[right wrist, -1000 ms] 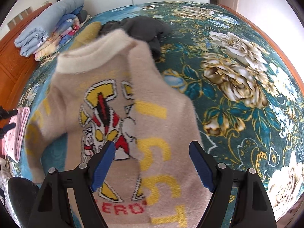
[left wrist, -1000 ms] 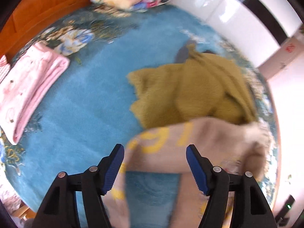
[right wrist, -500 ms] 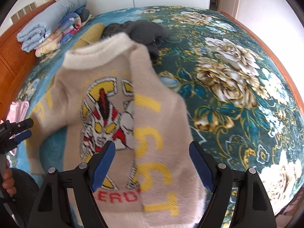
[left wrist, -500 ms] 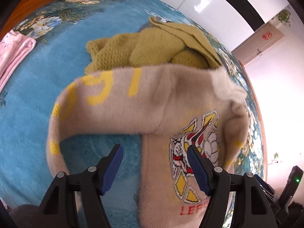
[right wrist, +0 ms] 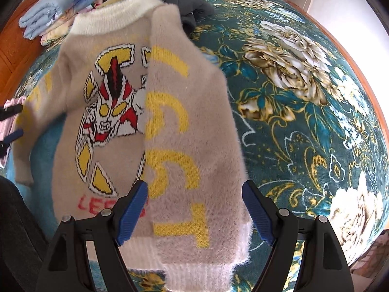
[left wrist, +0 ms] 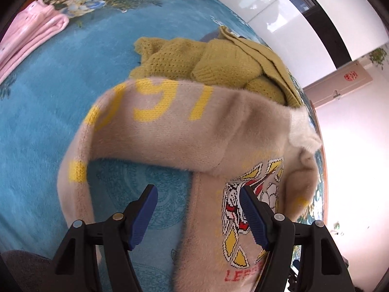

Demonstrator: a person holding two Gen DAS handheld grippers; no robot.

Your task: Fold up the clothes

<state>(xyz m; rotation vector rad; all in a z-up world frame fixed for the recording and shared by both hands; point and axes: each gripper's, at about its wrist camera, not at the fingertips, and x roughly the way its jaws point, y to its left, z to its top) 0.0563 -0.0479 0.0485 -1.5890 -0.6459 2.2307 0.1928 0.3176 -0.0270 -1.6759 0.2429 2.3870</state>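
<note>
- Right now I have the beige fuzzy sweater (right wrist: 116, 112) lying face up on the floral bedspread (right wrist: 304, 92), its white collar (right wrist: 114, 19) at the far end and its white hem toward me.
- One sleeve (right wrist: 192, 131), the one with yellow letters, is already laid over the chest and covers part of the robot-face picture, so I judge the folding to be in its early middle: one sleeve in, one to go.
- The other sleeve (left wrist: 155, 126) arches out to the side, and blue bedspread shows under the arch.
- My left gripper (left wrist: 198, 215) has its jaws apart and nothing between the pads; it hangs over the gap between that loose sleeve and the sweater's body.
- My right gripper (right wrist: 195, 210) is also wide apart and empty, above the folded sleeve near the hem.
- Next, I think, the left claw has to take the loose sleeve near its cuff and lay it across the chest; the fluffy knit looks thick, so a deep bite is wise.
- An olive knit sweater (left wrist: 214, 60) lies crumpled just beyond, touching the beige one; folded pink clothing (left wrist: 31, 36) sits well apart.
</note>
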